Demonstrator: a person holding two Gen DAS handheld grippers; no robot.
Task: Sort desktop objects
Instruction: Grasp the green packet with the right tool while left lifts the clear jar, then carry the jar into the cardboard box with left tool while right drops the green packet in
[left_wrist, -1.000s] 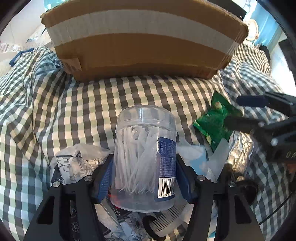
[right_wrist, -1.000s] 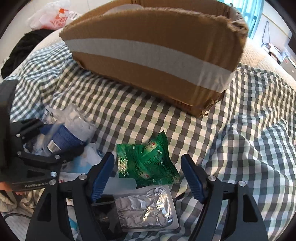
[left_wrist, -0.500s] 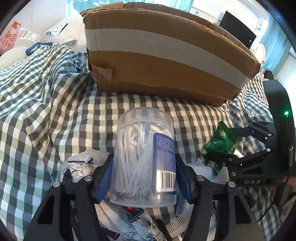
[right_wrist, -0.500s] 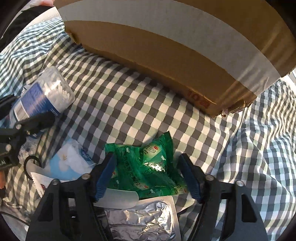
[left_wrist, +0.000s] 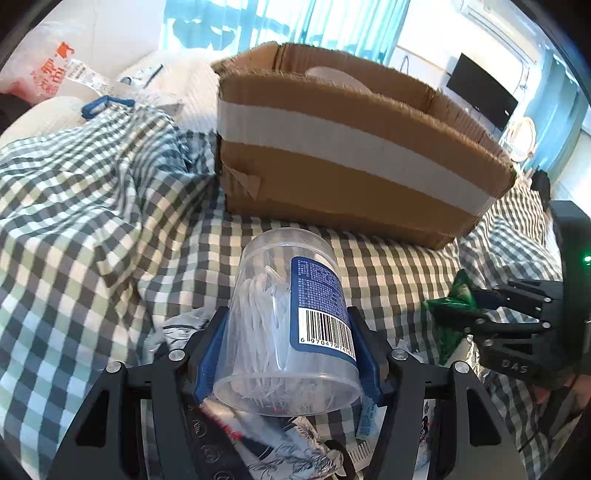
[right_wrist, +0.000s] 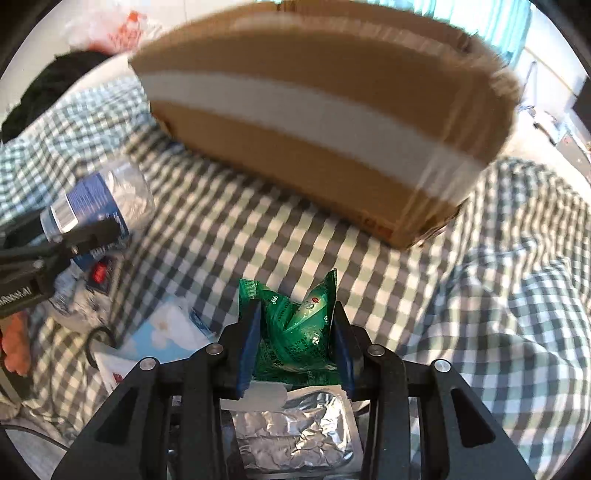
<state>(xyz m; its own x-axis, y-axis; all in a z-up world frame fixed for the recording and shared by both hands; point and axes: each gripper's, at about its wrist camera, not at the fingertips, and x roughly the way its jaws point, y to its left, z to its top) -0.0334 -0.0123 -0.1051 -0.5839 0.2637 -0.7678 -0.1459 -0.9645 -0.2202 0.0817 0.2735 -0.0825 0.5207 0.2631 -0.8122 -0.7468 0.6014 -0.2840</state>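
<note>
Floss-pick jar (left_wrist: 286, 325) clamped in left tool (left_wrist: 288, 350), green sachet (right_wrist: 295, 332) pinched as right tool (right_wrist: 295, 339) just closed; cardboard box (left_wrist: 354, 158) sits dead ahead, left nearer.

Counted in front of the cardboard box (left_wrist: 362, 155):
one clear jar (left_wrist: 288, 325), one green packet (right_wrist: 295, 328), one foil blister pack (right_wrist: 295, 439), one blue-and-white tissue pack (right_wrist: 166, 332); two grippers.

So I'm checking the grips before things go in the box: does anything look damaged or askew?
The green packet is crumpled between the right gripper's just-closed fingers. The clear jar in the left gripper tilts but looks intact.
</note>
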